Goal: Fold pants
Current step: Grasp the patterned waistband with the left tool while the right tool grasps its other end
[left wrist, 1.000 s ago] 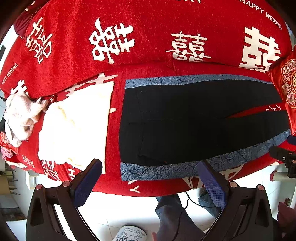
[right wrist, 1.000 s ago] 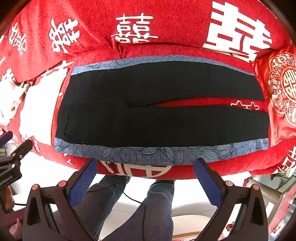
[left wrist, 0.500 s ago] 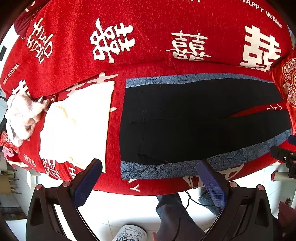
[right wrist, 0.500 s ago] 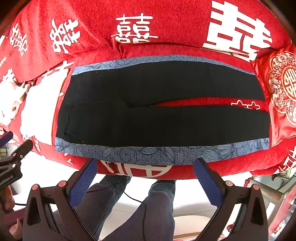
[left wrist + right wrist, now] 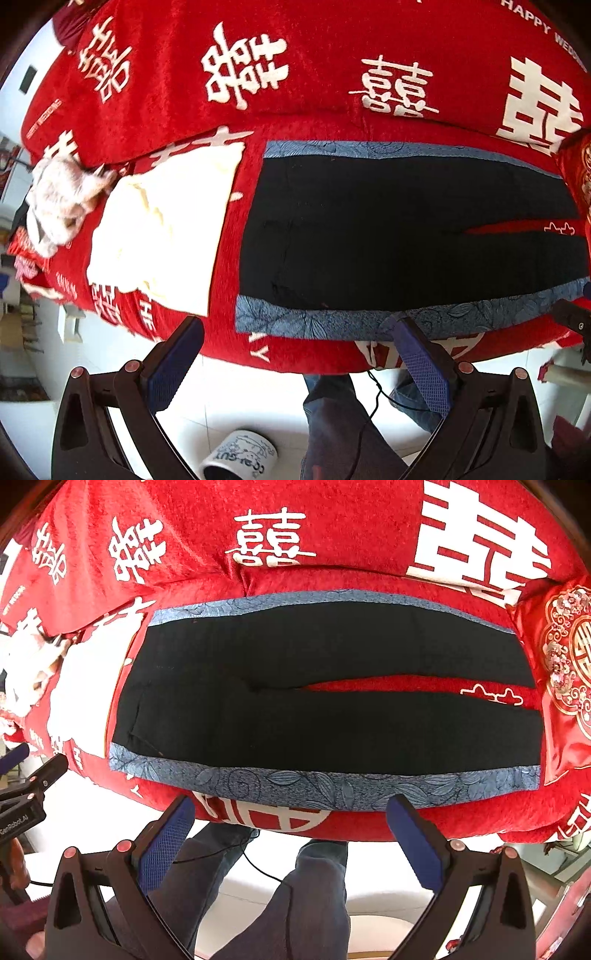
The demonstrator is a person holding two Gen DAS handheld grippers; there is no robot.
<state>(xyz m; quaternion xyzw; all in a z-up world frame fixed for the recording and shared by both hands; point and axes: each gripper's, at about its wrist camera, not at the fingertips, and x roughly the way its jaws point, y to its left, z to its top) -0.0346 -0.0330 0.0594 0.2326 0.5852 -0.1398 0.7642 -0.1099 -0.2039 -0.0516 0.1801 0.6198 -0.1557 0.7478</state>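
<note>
Closer now than a second ago: left gripper (image 5: 295, 354) eased a little toward the sofa edge, right gripper (image 5: 293, 827) nearly unmoved. Both spread wide, blue pads empty, gripping nothing, poised just off the front edge of the red velvet sofa cover with white wedding characters (image 5: 295, 85). Black pants with blue leaf-patterned side bands (image 5: 325, 701) spread flat on the seat, long axis running left to right across both views, waistband at the left, hems at the right beside the red embroidered cushion (image 5: 569, 653), legs parted by a thin red wedge. Near blue band just ahead of both sets of fingers, no contact yet. Left gripper nearer the waistband corner, right gripper nearer mid-leg and the hems. Likely next: pinch the near band at two points and carry it over to the far band, so probably still the very start of folding. Cream folded cloth (image 5: 166, 229) just left of the waistband, apart from it, with a fluffy white bundle (image 5: 59, 199) beyond. White printed mug (image 5: 240, 458) on the floor below, contents not visible.
</note>
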